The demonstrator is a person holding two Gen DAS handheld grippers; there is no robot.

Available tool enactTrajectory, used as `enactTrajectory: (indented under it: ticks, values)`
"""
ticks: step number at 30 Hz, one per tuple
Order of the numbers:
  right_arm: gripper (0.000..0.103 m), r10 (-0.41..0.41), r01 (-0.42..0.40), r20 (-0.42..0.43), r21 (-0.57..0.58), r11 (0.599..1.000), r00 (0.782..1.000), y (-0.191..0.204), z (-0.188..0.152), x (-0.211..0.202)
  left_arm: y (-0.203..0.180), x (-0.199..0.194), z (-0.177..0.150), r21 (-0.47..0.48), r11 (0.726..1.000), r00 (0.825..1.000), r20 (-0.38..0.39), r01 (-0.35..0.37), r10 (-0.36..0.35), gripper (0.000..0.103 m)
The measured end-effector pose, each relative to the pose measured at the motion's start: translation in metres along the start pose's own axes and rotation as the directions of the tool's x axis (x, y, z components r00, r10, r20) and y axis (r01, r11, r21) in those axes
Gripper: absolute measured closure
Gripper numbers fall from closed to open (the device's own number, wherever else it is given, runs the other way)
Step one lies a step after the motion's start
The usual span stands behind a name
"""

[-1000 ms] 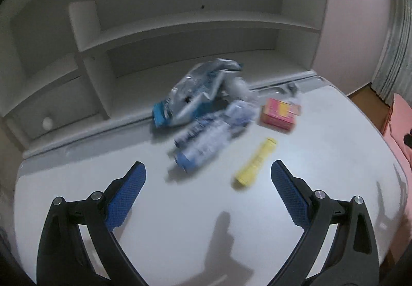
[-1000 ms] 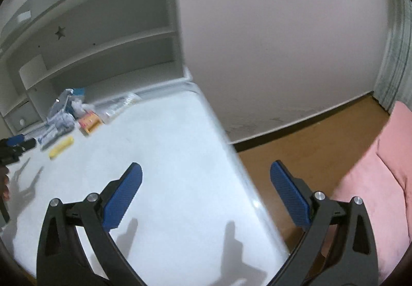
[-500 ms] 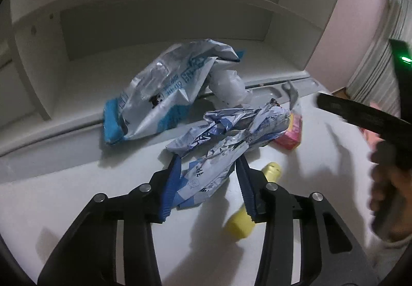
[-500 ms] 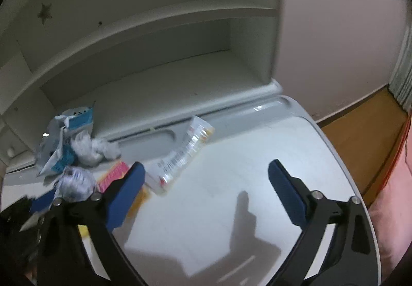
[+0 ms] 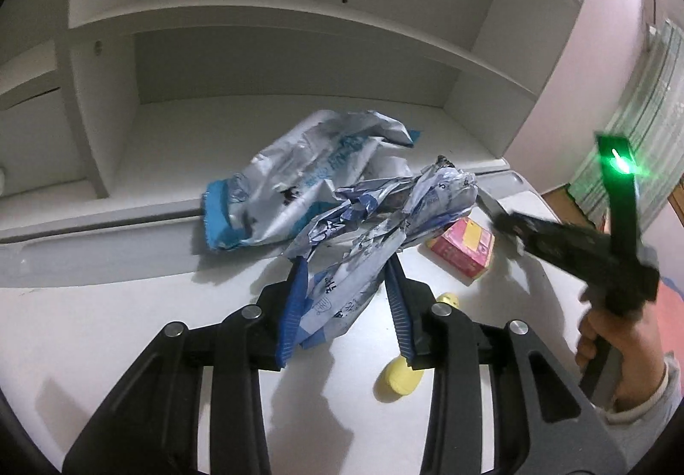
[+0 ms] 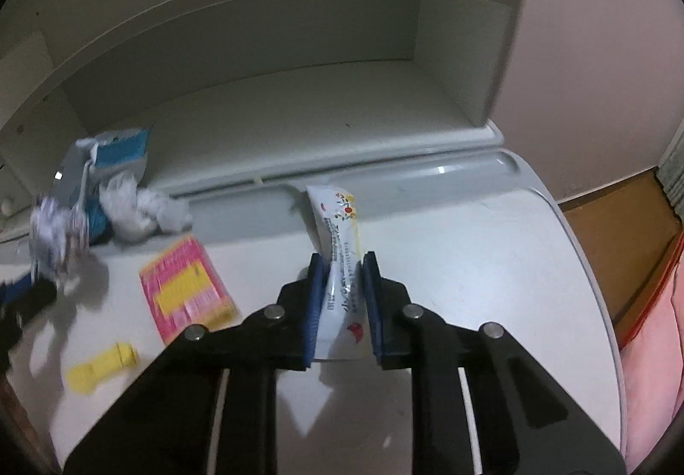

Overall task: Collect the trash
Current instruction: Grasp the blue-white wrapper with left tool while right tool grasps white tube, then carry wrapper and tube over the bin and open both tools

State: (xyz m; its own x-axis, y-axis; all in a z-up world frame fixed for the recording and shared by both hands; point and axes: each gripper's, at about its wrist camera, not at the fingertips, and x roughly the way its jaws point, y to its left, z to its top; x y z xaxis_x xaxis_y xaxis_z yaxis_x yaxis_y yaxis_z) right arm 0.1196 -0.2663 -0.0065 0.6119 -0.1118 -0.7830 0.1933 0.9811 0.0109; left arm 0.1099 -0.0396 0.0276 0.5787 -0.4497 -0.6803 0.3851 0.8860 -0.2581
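A white desk is standing against a white shelf unit, with a pink wall and a strip of wooden floor showing to the right. Going left to right across the desk, a silver and blue bag is lying at the shelf's foot, partly up on its base, and a crumpled blue-and-white wrapper is running from just in front of that bag down between the blue pads of the left gripper. Its jaws are closing and are already narrow, with both pads pressing on the wrapper's near end. A wad of white tissue is sitting beside the bag. A yellow tube is lying on the desk below the left gripper's right finger, and a pink and yellow box is lying flat just beyond it. Further right, the right gripper is closing its jaws on a white sachet, the pads squeezing its lower part while its top is pointing away toward the shelf. In the left wrist view a hand is holding that right gripper's black handle, a green light glowing on it
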Motion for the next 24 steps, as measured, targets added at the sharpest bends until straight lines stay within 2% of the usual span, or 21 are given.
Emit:
enactTrajectory:
  ticks: [7,13,17,19,24]
  values:
    - [0.085,0.005,-0.005,0.017,-0.017,1.000,1.000,-0.019,-0.039,-0.030,0.007,0.001,-0.002,0.002,1.000,1.000,-0.021,-0.008,0.008,0.066]
    - [0.085,0.011,-0.010,0.016,-0.021,1.000,1.000,-0.023,-0.037,-0.021,0.000,0.008,0.000,0.039,0.999,0.999,-0.028,-0.016,0.017,0.066]
    - [0.086,0.029,-0.029,0.025,-0.005,1.000,0.999,-0.024,-0.043,-0.029,-0.003,0.009,-0.001,0.039,0.999,0.999,-0.018,-0.028,0.028,0.066]
    - [0.086,0.049,-0.050,0.059,0.019,0.999,0.997,-0.029,-0.044,-0.036,-0.002,0.007,0.000,0.033,0.999,1.000,-0.006,-0.028,0.028,0.066]
    - [0.086,0.118,-0.125,0.097,0.074,0.989,0.988,-0.039,-0.057,-0.052,-0.015,-0.022,0.010,0.044,0.999,0.996,0.094,0.000,-0.004,0.066]
